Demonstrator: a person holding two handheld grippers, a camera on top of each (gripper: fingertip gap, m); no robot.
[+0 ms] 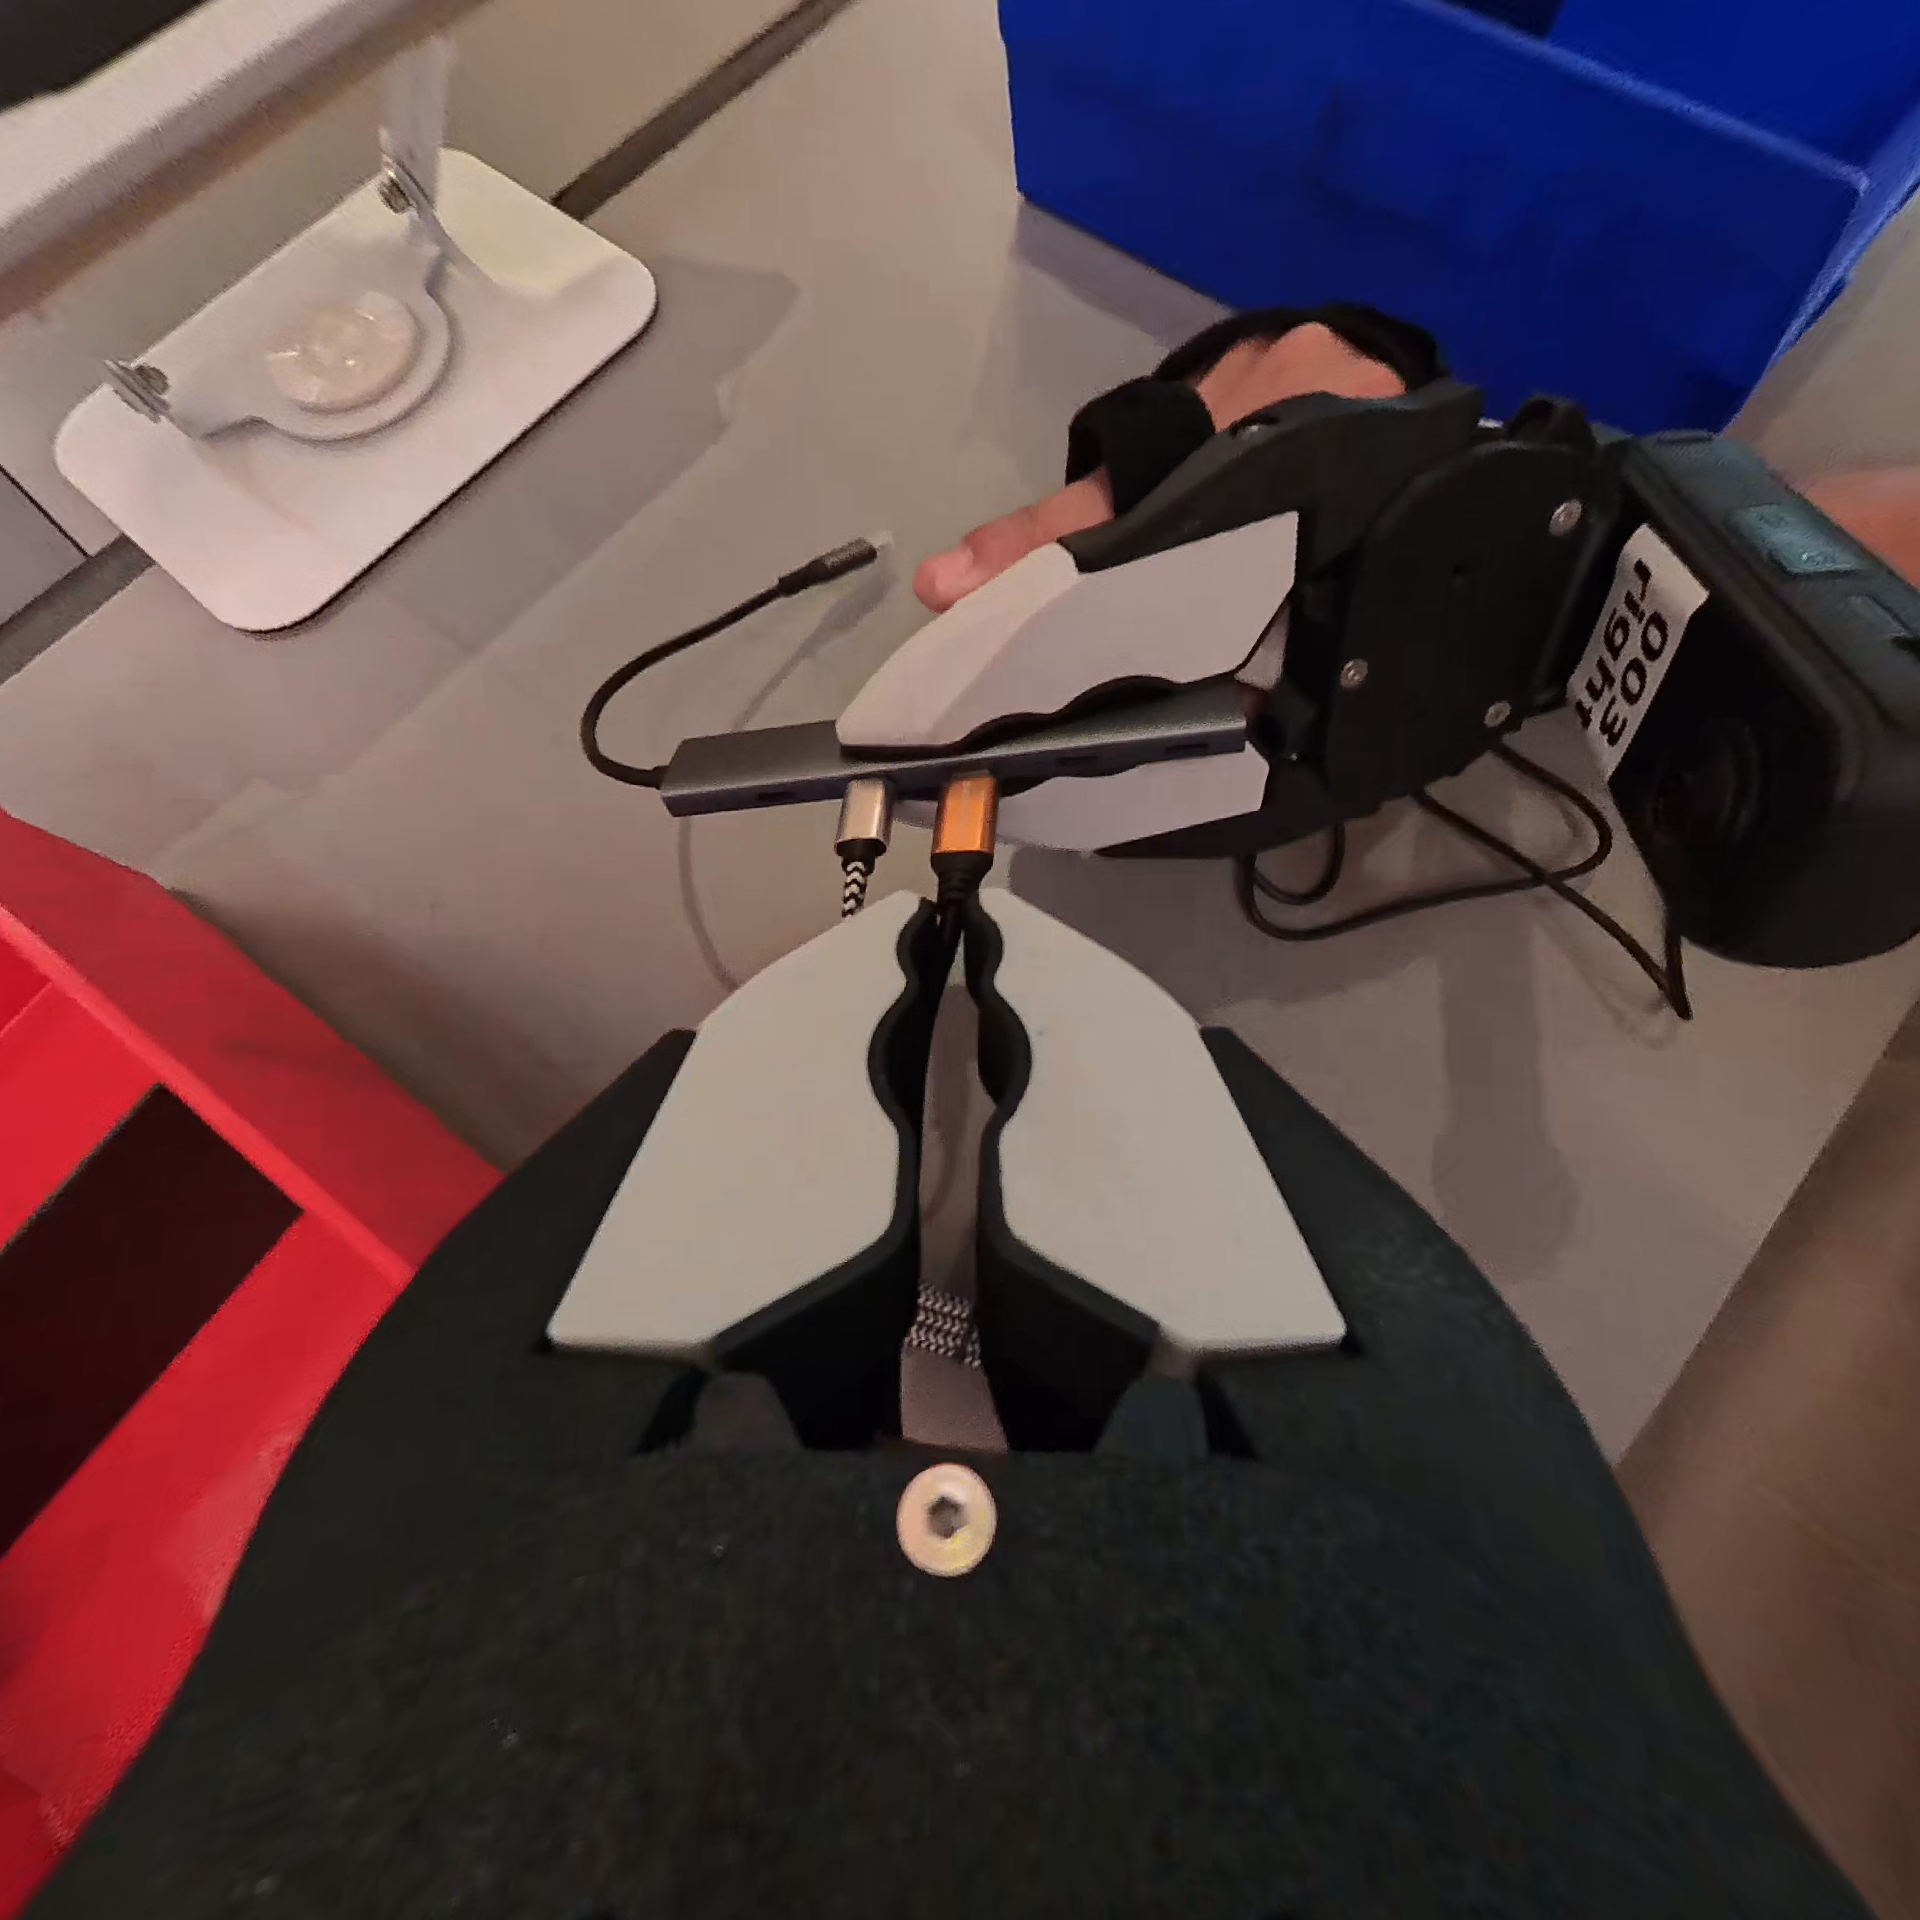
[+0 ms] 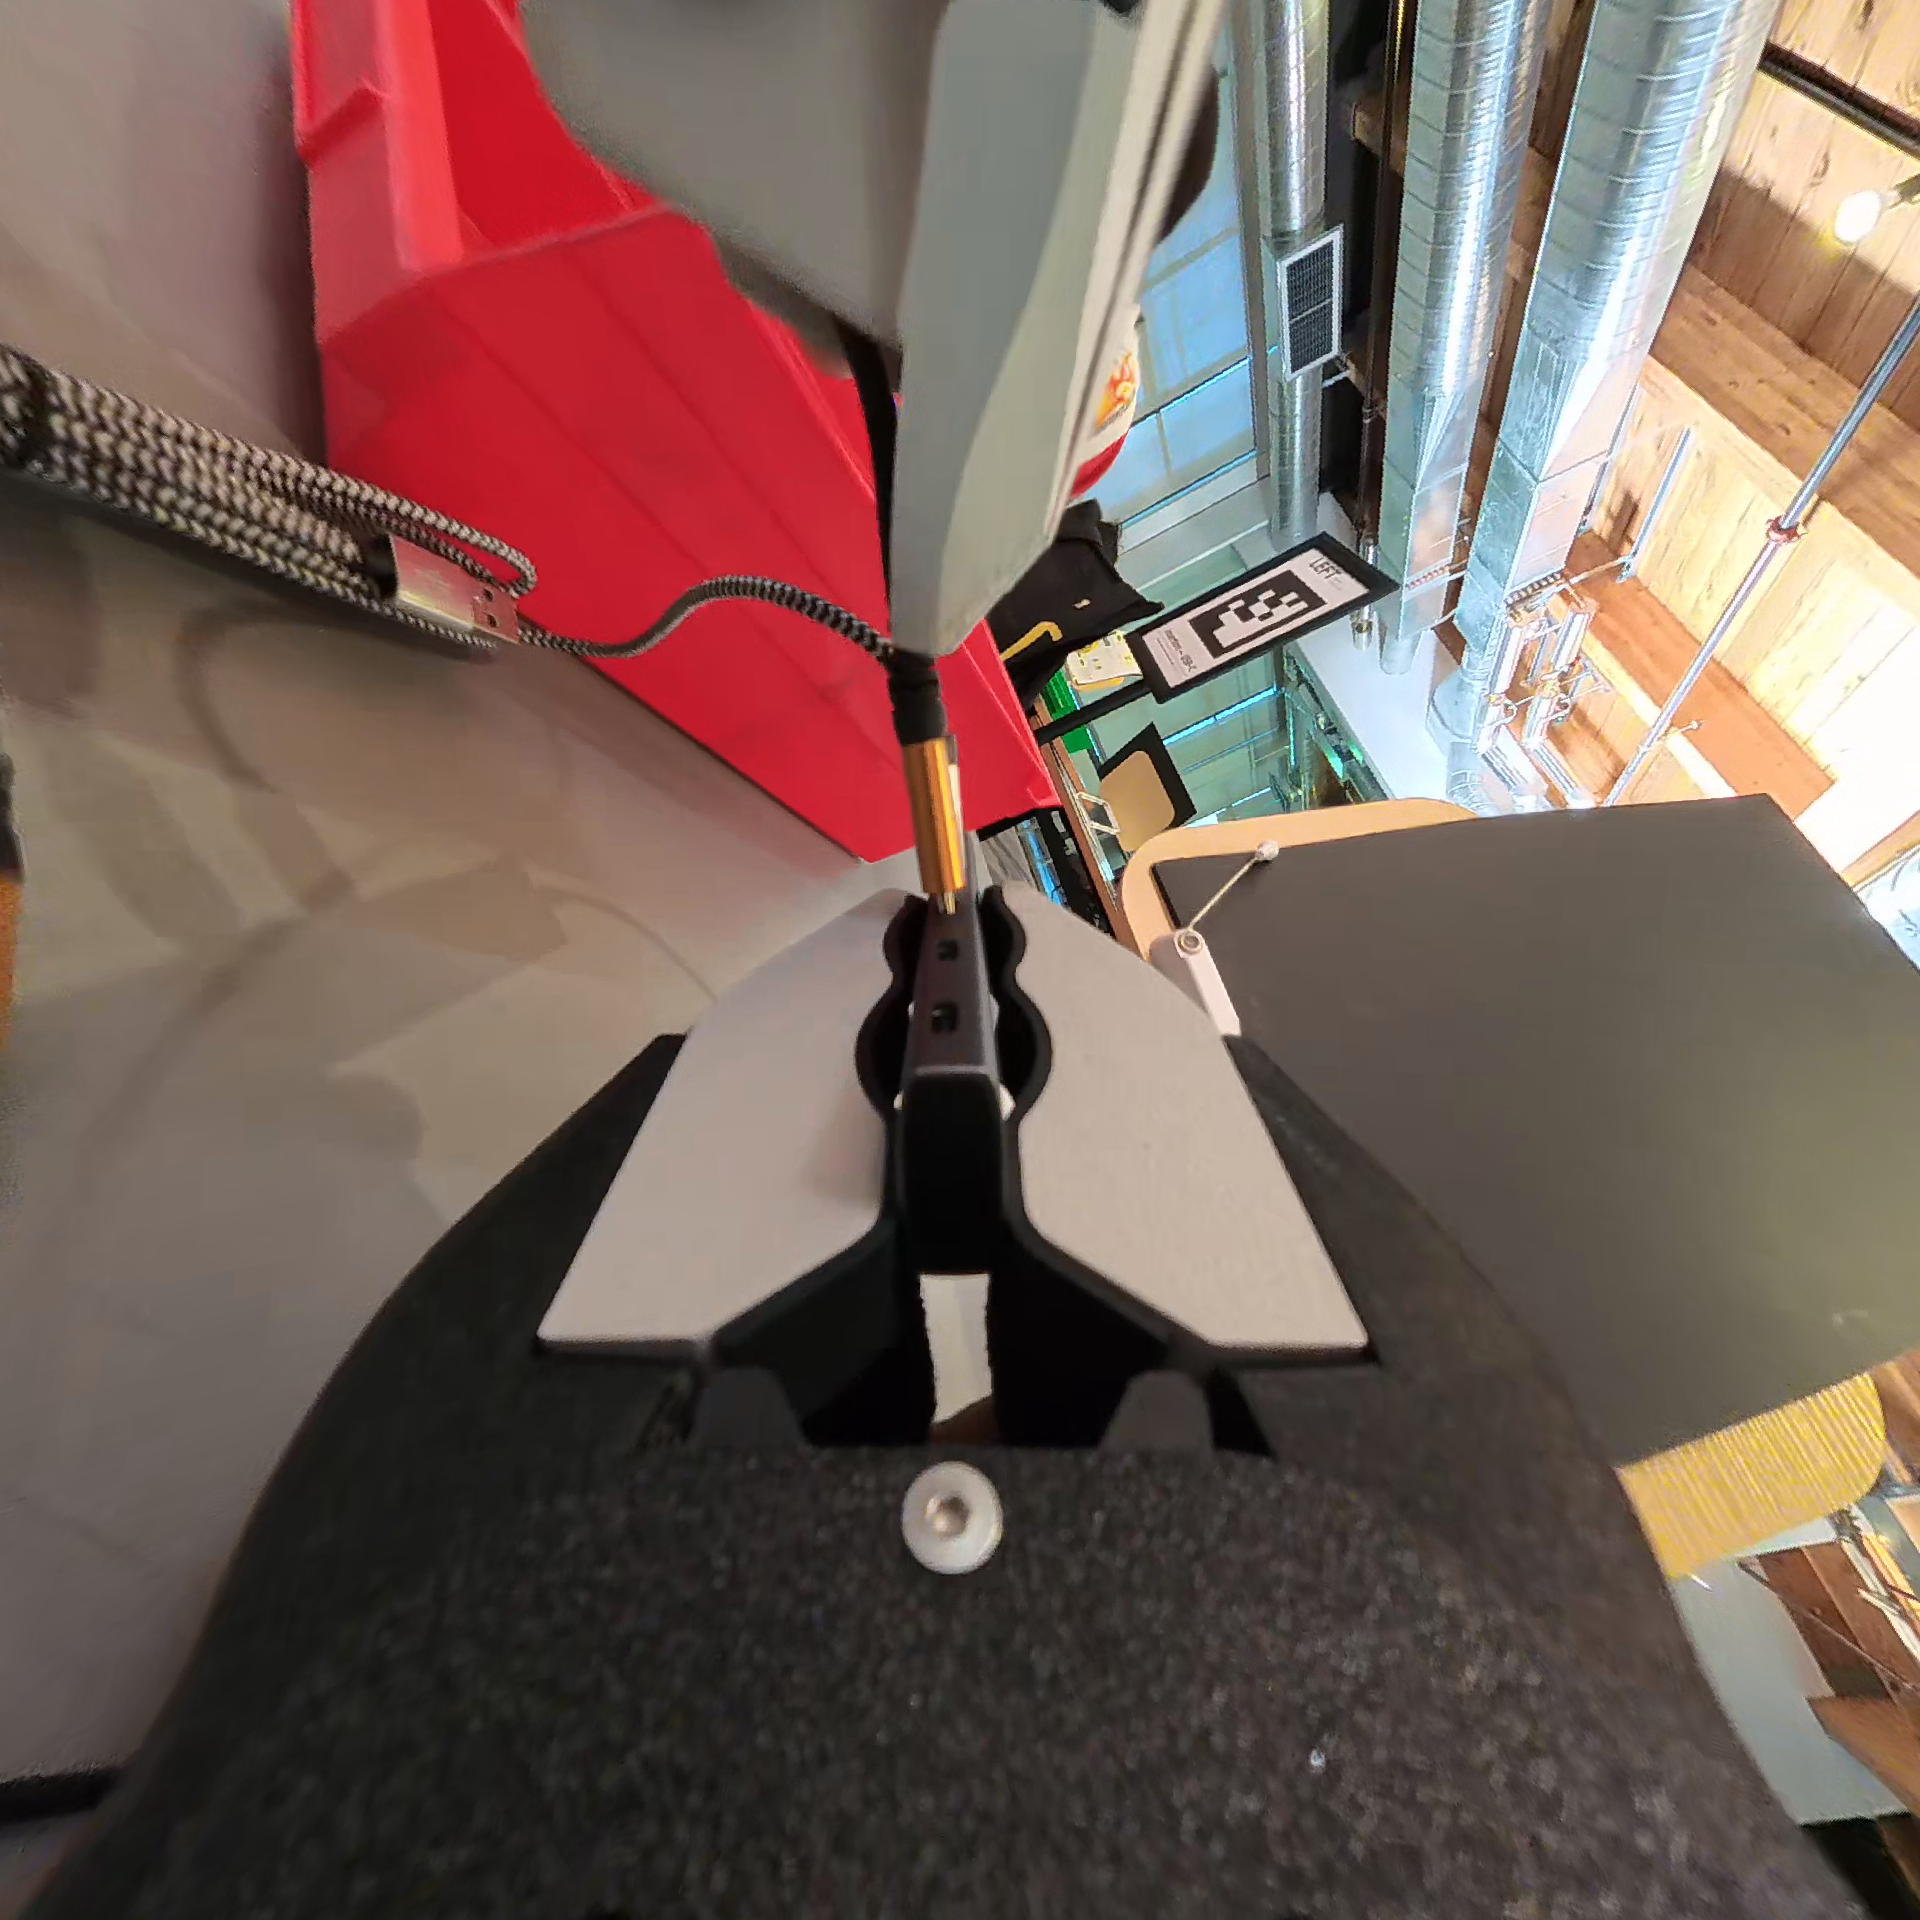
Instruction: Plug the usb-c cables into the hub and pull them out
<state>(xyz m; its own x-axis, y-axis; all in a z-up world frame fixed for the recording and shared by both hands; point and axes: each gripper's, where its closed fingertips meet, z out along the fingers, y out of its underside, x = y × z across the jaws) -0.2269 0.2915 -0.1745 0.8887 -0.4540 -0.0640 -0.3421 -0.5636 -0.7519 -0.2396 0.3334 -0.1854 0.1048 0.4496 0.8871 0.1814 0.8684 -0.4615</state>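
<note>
Though hidden from the right wrist view, silver plug point(image 1: 864, 814) in hub point(image 1: 769, 771).

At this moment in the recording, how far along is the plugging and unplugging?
Done: the silver-plug cable and orange-plug cable both sit in the hub. In hand: the right gripper clamps the hub off the table, and the left gripper pinches the orange plug's cord just behind the plug. Whether it has just been inserted or is about to be pulled cannot be told. Left: pulling both cables out.
</note>
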